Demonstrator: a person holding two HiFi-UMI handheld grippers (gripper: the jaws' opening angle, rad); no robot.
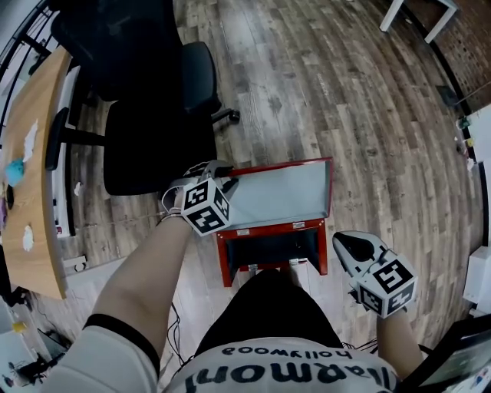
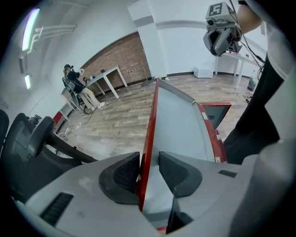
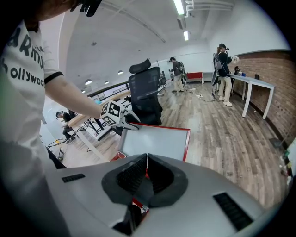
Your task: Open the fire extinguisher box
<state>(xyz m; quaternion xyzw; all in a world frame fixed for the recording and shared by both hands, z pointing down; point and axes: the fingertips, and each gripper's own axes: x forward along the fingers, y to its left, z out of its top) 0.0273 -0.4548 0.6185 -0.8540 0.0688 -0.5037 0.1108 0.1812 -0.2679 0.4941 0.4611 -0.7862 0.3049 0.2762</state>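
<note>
Left tool point(image 2: 149, 172) clamps the left edge of the raised, grey-panelled red door point(image 1: 280, 196), far side of the red metal fire extinguisher box point(image 1: 227, 269). Right tool point(image 3: 146, 172) closed, empty, near-right.

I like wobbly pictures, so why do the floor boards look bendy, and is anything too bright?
Head view: the wide lens bends the floor planks into curves, all sharp. Left gripper view: dark rounded corners, and a light strip glares with a coloured fringe. Right gripper view: ceiling lights glow white; the lid looks clear.
</note>
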